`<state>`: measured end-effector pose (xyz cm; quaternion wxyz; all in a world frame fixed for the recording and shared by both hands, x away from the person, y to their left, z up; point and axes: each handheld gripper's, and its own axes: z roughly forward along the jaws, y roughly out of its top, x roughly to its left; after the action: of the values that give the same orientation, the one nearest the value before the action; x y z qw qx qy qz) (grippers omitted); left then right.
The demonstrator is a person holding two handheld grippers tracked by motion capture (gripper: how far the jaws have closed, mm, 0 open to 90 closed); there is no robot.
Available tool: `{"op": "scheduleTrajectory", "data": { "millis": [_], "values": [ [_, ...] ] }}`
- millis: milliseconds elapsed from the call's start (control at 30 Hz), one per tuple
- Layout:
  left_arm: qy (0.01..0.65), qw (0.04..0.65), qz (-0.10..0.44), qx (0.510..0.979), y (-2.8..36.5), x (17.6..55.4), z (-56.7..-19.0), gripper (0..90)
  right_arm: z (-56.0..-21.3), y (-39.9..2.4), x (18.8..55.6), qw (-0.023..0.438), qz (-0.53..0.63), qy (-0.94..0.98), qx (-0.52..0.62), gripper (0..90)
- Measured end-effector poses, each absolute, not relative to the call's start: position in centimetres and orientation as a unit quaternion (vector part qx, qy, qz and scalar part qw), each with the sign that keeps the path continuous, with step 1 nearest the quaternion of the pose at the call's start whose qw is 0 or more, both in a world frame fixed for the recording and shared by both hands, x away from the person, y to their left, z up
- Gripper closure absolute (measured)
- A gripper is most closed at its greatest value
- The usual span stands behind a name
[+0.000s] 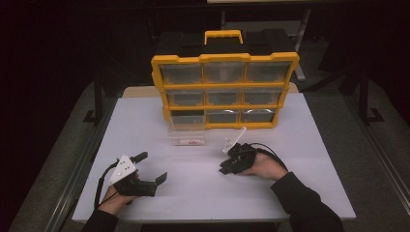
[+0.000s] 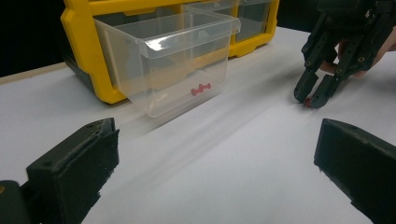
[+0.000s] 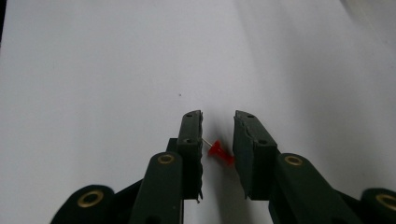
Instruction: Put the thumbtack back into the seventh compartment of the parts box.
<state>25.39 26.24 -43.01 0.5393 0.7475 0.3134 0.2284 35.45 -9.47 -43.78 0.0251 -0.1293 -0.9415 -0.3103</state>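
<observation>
A red push pin (image 3: 219, 153) lies on the white table between the jaws of my right gripper (image 3: 218, 116). The jaws stand a narrow gap apart; the pin's needle points at one pad and its head at the other, and I see no squeeze on it. In the high view the right gripper (image 1: 225, 169) points down at the table right of centre. From the left gripper view it (image 2: 315, 95) stands tip-down over the pin (image 2: 308, 101). My left gripper (image 1: 152, 166) rests at the front left, wide open and empty (image 2: 215, 163).
A yellow drawer organizer (image 1: 225, 58) stands at the back of the table (image 1: 314, 145). Its bottom-left clear drawer (image 2: 173, 56) is pulled out toward me, with red push pins (image 2: 201, 88) inside. The table's front edge is close to both hands.
</observation>
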Motion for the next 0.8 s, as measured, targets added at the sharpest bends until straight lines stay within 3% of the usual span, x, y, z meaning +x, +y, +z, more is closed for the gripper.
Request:
{"op": "scheduleTrajectory", "data": {
  "millis": [400,800],
  "values": [
    [0.315,0.539,0.226,0.747,26.17,25.36,-43.04,0.0,-43.92,-9.38,35.31,0.011,-0.311,-0.941,-0.132,81.8],
    [0.314,0.539,0.227,0.748,26.18,25.37,-43.04,0.0,-43.88,-9.43,35.47,0.012,-0.31,-0.94,-0.138,82.7]
  ]
}}
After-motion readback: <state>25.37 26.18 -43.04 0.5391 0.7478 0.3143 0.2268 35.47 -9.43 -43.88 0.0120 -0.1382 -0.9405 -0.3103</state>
